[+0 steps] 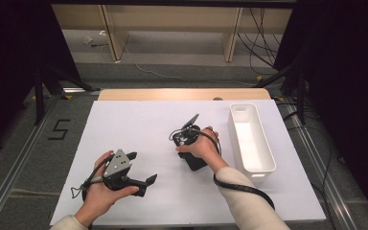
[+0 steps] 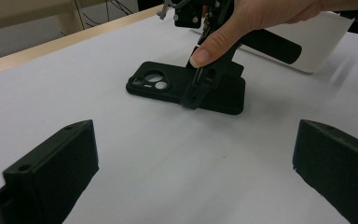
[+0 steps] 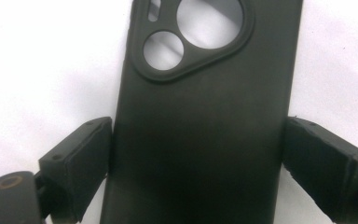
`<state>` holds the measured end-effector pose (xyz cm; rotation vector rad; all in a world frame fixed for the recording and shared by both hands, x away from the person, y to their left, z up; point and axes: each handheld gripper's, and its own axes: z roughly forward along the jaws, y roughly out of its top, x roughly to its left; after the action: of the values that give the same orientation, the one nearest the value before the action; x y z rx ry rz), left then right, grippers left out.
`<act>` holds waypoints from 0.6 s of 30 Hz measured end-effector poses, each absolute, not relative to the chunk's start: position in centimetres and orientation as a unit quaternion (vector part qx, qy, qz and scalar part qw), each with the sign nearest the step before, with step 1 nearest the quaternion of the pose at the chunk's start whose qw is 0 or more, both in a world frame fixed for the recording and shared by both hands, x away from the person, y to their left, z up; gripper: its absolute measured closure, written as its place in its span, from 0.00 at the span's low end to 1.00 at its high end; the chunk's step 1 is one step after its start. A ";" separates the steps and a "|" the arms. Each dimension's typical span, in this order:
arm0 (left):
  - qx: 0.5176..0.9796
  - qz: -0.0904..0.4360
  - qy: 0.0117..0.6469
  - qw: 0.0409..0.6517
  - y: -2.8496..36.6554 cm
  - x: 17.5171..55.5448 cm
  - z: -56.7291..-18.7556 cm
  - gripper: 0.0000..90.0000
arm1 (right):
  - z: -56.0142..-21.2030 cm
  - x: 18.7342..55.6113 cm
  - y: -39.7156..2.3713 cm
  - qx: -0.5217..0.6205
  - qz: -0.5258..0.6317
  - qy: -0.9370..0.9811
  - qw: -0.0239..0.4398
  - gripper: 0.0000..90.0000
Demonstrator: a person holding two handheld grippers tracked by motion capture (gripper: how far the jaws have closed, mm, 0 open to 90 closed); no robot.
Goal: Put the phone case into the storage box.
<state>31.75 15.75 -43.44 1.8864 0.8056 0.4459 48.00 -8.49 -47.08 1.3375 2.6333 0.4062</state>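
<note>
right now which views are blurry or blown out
Right gripper view: the black phone case is close and soft, the white table sheet overexposed. Left gripper view: near jaws blurred, case fairly sharp. High view: evenly lit table, dark surroundings.

**Layout of the table at the moment of grasp**

A black rubbery phone case (image 2: 186,88) lies flat on the white rectangular table sheet (image 1: 139,129), right of centre. The right gripper (image 1: 188,143) stands over it, one jaw against each long side. The long white plastic bin (image 1: 251,139) lies just right of that hand. The left gripper (image 1: 141,170) rests near the front edge, well left of the case.
</note>
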 end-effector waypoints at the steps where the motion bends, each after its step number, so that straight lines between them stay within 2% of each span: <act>1: 0.779 0.184 0.333 0.498 15.8 31.8 -43.4 0.00 | -47.1 48.0 -8.5 0.448 0.135 0.880 0.080 0.14; 18: 0.779 0.185 0.334 0.497 15.8 31.8 -43.5 0.00 | -46.9 47.8 -8.3 0.464 0.133 0.872 0.080 0.17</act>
<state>31.81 15.81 -43.46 1.8866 0.8091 0.4487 47.77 -8.32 -46.89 1.3878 2.6092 0.3965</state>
